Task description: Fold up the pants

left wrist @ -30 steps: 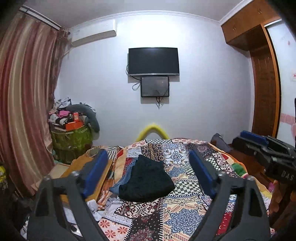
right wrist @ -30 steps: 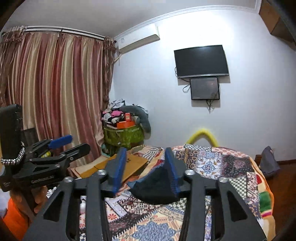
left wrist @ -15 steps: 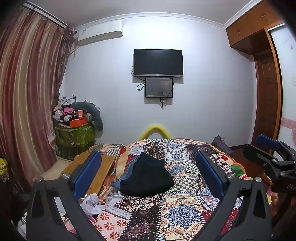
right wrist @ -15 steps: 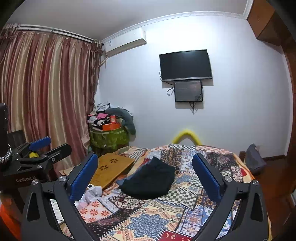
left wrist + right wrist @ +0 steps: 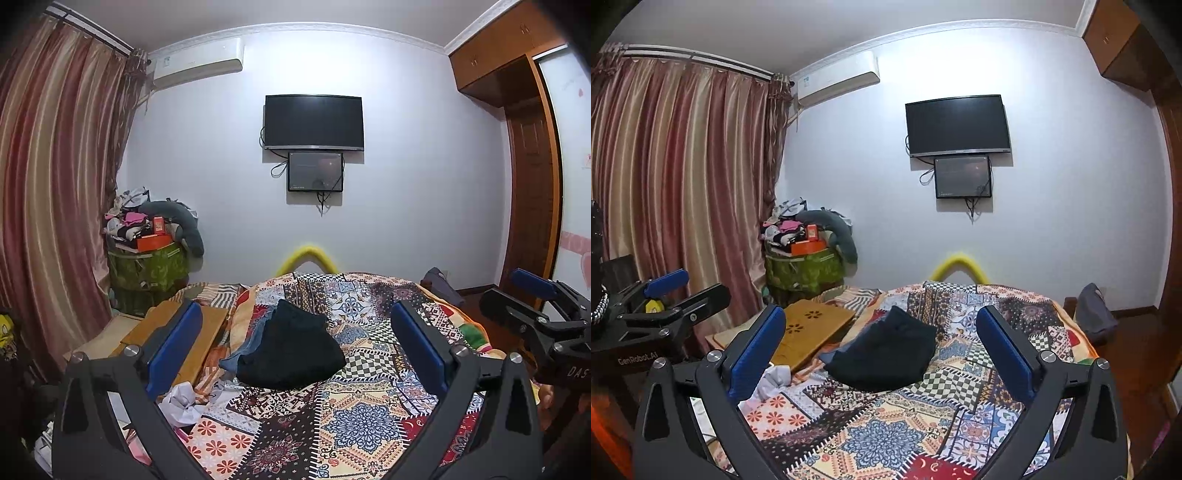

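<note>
Folded black pants (image 5: 291, 350) lie on top of a blue garment (image 5: 245, 345) on the patchwork bedspread (image 5: 354, 417); they also show in the right wrist view (image 5: 886, 354). My left gripper (image 5: 295, 343) is open and empty, held above the near part of the bed, well short of the pants. My right gripper (image 5: 881, 350) is open and empty too, at a similar height and distance. The right gripper also shows at the right edge of the left wrist view (image 5: 543, 314), and the left gripper at the left edge of the right wrist view (image 5: 668, 302).
A wooden lap desk (image 5: 812, 328) lies at the bed's left edge, with crumpled white paper (image 5: 183, 400) near it. A green basket piled with clothes (image 5: 147, 266) stands by the curtain (image 5: 55, 184). A TV (image 5: 314, 122) hangs on the far wall. A wardrobe (image 5: 528, 177) stands on the right.
My right gripper has opened wide from nearly shut. Both grippers have pulled back and risen from the pants. The pants have not moved.
</note>
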`<state>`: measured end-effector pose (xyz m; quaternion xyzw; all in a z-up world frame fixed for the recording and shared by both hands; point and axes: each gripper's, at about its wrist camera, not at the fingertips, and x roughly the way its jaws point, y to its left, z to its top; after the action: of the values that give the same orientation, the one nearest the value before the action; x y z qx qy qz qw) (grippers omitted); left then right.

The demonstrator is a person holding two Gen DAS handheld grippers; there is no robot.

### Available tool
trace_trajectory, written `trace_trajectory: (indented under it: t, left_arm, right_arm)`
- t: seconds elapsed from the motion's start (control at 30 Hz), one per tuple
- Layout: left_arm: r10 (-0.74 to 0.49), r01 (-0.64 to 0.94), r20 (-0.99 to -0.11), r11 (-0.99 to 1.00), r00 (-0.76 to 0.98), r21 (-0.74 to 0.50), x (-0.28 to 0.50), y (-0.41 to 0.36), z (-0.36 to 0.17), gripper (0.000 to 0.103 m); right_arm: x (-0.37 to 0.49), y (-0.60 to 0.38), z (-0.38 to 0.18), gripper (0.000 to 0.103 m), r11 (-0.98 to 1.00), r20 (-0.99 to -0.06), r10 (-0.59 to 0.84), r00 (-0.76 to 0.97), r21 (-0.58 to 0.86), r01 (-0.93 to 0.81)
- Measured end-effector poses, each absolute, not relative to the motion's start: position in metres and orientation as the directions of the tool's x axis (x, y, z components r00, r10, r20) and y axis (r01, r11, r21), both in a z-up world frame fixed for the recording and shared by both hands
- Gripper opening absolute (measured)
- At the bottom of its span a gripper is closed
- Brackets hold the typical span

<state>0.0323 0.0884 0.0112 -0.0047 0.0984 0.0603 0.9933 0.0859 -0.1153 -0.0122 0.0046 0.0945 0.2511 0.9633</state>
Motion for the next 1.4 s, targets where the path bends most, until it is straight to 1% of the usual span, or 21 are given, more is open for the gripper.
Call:
trace_trajectory:
  t: [0.63, 1.4]
  left_arm:
    - [0.099, -0.103, -0.210, 0.995, 0.973, -0.007, 0.039, 0.091, 0.007, 0.103]
    - [0.040, -0.048, -0.238, 0.999, 0.970, -0.026, 0.041, 0.091, 0.000, 0.103]
  right_arm:
    - [0.083, -0.116, -0.011, 0.102, 0.875, -0.203, 0.483, 0.851, 0.075, -0.479]
    - [0.081, -0.122, -0.008, 0.102, 0.880, -0.192, 0.475, 0.859, 0.087, -0.468]
